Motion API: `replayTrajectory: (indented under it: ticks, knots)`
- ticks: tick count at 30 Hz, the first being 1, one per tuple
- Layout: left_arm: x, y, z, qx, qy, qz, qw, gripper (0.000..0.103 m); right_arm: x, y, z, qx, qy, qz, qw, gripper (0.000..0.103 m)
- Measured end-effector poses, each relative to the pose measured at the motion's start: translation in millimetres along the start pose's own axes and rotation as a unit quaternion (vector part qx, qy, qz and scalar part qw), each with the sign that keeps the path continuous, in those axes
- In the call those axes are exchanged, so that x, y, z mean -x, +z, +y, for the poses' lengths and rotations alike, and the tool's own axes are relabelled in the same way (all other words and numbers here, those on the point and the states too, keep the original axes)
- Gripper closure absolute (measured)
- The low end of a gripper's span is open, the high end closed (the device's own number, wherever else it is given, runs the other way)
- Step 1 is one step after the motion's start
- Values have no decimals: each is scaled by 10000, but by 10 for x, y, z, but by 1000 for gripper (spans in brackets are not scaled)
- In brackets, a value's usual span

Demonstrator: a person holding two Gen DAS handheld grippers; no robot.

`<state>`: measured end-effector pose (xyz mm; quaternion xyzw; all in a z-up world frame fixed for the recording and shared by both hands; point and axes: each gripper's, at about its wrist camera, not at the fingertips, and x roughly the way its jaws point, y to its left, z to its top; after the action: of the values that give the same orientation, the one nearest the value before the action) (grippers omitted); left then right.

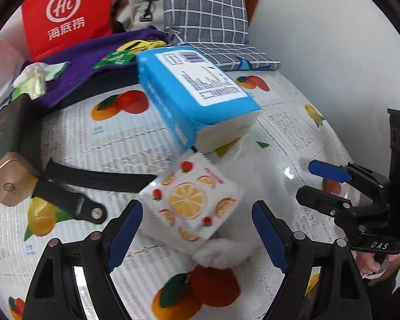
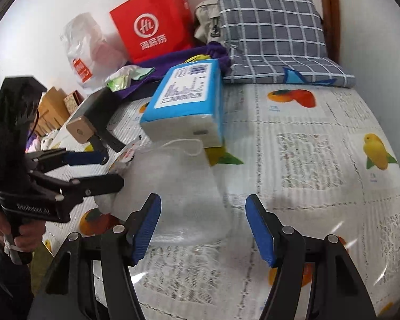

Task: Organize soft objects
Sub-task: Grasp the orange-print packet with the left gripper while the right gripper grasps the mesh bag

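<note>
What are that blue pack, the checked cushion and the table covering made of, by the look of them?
Blue pack: thin glossy plastic film around white tissue, which shows at its end. Checked cushion: woven cloth, matte, probably cotton. Table covering: lace-patterned vinyl with fruit prints, judging by its shiny glare.

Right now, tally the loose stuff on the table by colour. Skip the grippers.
Red: 1, paper bag
Blue: 1, tissue pack
Grey checked: 1, cushion
Purple: 1, cloth
Black: 1, strap
White with fruit print: 1, small pouch
Clear or white: 2, plastic bag, mesh bag
Total: 8
</note>
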<state>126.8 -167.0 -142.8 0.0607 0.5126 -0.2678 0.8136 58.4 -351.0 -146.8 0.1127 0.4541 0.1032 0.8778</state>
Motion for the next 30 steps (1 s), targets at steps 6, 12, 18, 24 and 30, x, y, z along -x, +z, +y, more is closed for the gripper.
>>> replayTrajectory:
  ticks: [6,12,18,24,30]
  knots:
    - [-69,52,-2,196,-10,-38,9998,30,-17,-51,-79,-164,275,82,9995,37]
    - [-49,73,141,589,-394,-137,9974,79,-44,-88,-70,-129,344,138,9992,37]
    - [13,83,264,602,-158,-223,9978,93,-59,-53,-3,-69,348,117,9993,37]
    - [7,109,368,680,-115,-278,9972,94,-129,49,105,-40,319,123,9994,37]
    - [122,103,501,749,-64,-414,9963,94,-226,117,192,-25,436,141,9989,21]
